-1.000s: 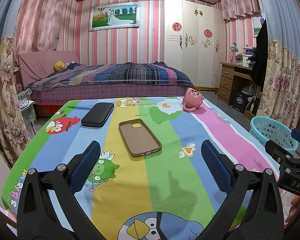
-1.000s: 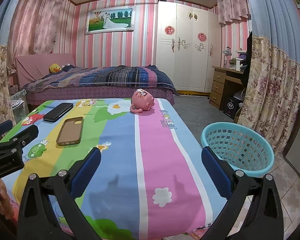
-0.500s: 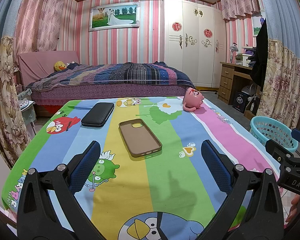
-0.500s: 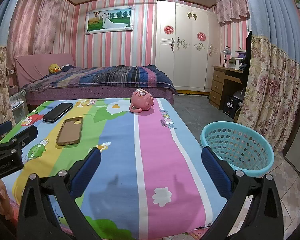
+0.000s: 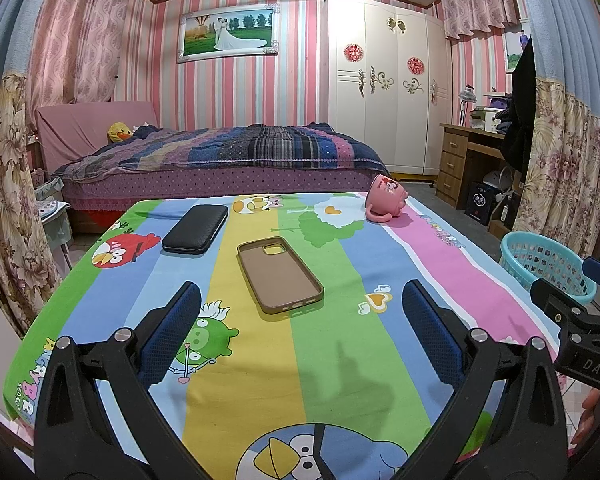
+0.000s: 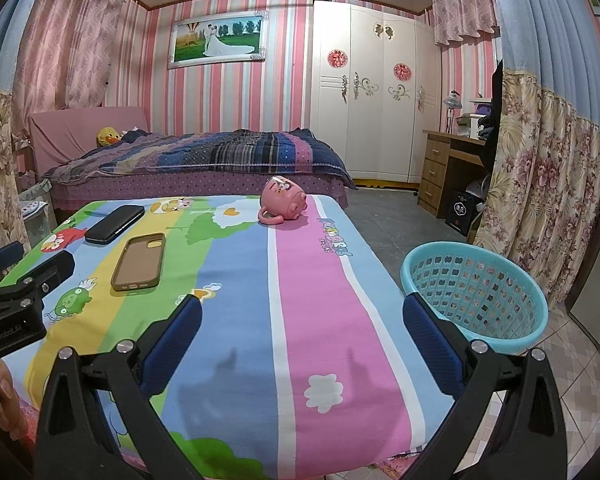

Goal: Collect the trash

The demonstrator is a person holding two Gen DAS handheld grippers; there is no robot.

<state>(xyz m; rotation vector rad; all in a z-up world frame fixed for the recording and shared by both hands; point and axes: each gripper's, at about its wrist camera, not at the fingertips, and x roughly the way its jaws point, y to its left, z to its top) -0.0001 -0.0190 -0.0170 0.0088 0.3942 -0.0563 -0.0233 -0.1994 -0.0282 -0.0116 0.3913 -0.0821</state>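
Nothing much has moved; both tools only drifted a little. The left gripper [image 5: 300, 322] and right gripper [image 6: 302, 322] hover with jaws wide, holding nothing. On the bright cartoon-cloth desk [image 6: 312, 304] lie a brown rubber phone case [image 5: 279, 274], a black flat wallet-like case [image 5: 196, 229] at eleven o'clock, and a tipped pink pottery mug [image 6: 283, 201] at twelve o'clock. The round blue plastic basket [image 6: 476, 286] sits on the floor at three o'clock. I think the mug could roll off if bumped.

Pink mug [image 6: 285, 200], turquoise basket [image 6: 476, 284], brown phone case [image 5: 279, 274], striped cartoon-bird cloth [image 5: 340, 344]

The left gripper [image 5: 300, 336] and right gripper [image 6: 302, 344] hover level side by side, jaws spread wide, holding nothing.
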